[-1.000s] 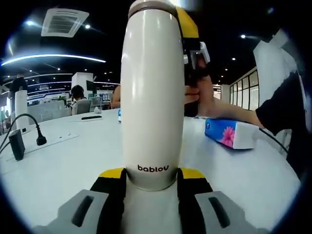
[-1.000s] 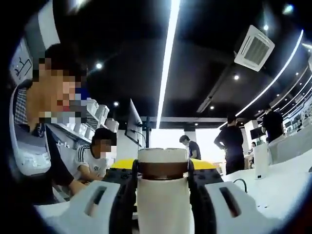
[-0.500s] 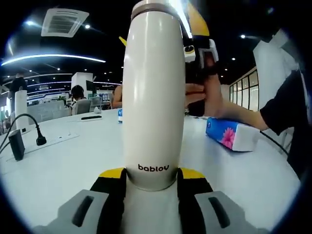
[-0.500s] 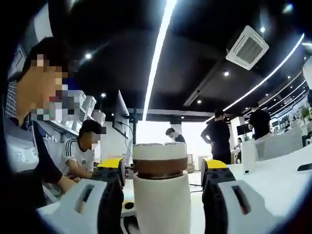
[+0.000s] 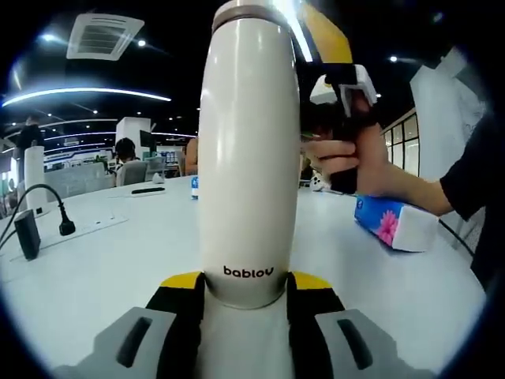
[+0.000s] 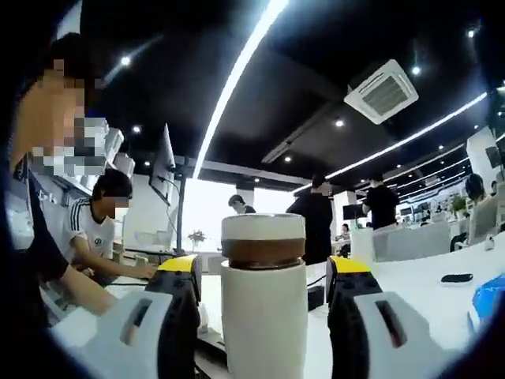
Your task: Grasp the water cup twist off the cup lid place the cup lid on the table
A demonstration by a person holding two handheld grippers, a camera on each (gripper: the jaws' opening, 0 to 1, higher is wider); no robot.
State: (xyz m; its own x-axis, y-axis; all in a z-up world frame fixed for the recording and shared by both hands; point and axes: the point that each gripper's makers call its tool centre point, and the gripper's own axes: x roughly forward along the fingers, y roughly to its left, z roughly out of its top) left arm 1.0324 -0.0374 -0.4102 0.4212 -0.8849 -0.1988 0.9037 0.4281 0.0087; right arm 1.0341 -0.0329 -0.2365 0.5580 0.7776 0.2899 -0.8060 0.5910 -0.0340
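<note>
A tall white water cup [image 5: 248,158] marked "bablov" stands upright on the white table [image 5: 95,260]. My left gripper [image 5: 246,286] is shut on its base, one yellow-tipped jaw on each side. The cup's lid [image 6: 263,239], white with a brown band, sits on top of the cup. In the right gripper view my right gripper [image 6: 263,272] is open, its jaws standing either side of the lid with a gap on both sides. In the left gripper view the right gripper [image 5: 341,79], held by a hand [image 5: 355,162], is behind the cup's top and to its right.
A blue tissue pack [image 5: 398,227] lies on the table to the right of the cup. At the left edge are a black box [image 5: 28,234] and a plug on a cable [image 5: 65,227]. Several people sit and stand at desks beyond.
The right gripper's jaws have parted from the lid they clasped a second ago. That gripper and its hand have shifted right, away from the cup's top. The left gripper and cup have stayed put.
</note>
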